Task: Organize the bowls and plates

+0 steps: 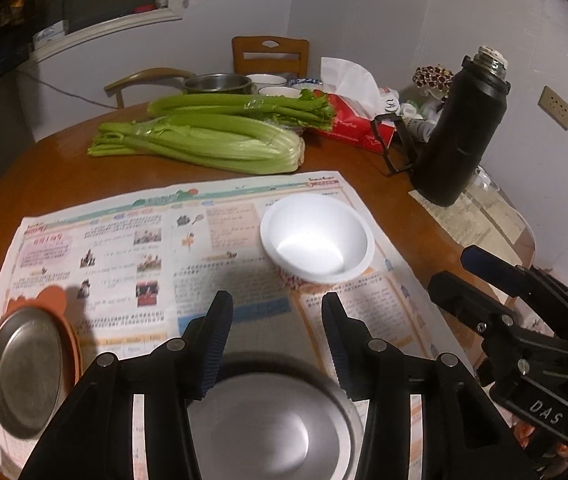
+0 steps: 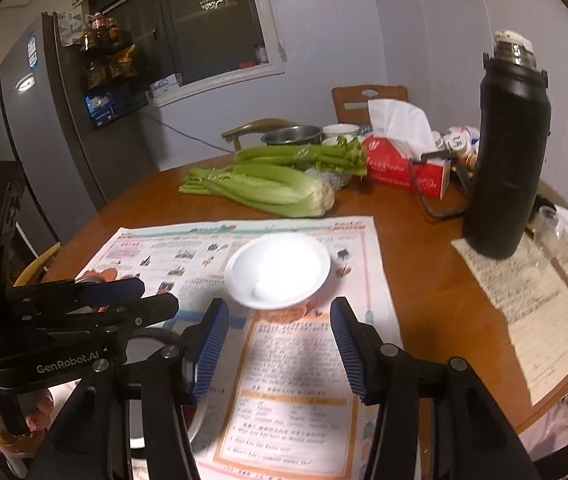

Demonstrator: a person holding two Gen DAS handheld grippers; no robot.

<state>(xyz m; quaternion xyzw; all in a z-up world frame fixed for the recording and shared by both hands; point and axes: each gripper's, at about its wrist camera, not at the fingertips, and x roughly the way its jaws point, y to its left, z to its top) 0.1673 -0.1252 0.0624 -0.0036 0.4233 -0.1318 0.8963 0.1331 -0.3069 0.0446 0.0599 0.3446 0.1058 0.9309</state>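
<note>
Handling notes for the dishes on the newspaper (image 1: pixel 124 248) spread over the round tabletop (image 1: pixel 64 168).

White bowl (image 1: pixel 318 236): sits upright on the paper, at about 1 o'clock from the left gripper (image 1: pixel 278 340) and near 12 o'clock from the right gripper (image 2: pixel 280 344). It looks thin-walled and light, probably foam or plastic, with a patterned outer wall. Judgement: it would dent under a hard squeeze and could skid on the paper; a pinch across the rim, one finger inside and one outside, seems safest.

Steel bowl (image 1: pixel 280 428): directly below the left gripper's fingers, at 6 o'clock in the left wrist view. Stiff, smooth, likely slippery; the rim edge is the only purchase.

Steel plate (image 1: pixel 24 368): at 8 o'clock in the same view, resting on an orange plate (image 1: pixel 70 344). Flat and low, so a rim pinch from the side would be needed. Both likely nest well.

Fingers: both grippers stand partly open with nothing between the pads; neither touches a dish.

Off-task items at 12 o'clock: celery (image 1: pixel 204 144), tissue box (image 1: pixel 356 124), black flask (image 1: pixel 464 132).
</note>
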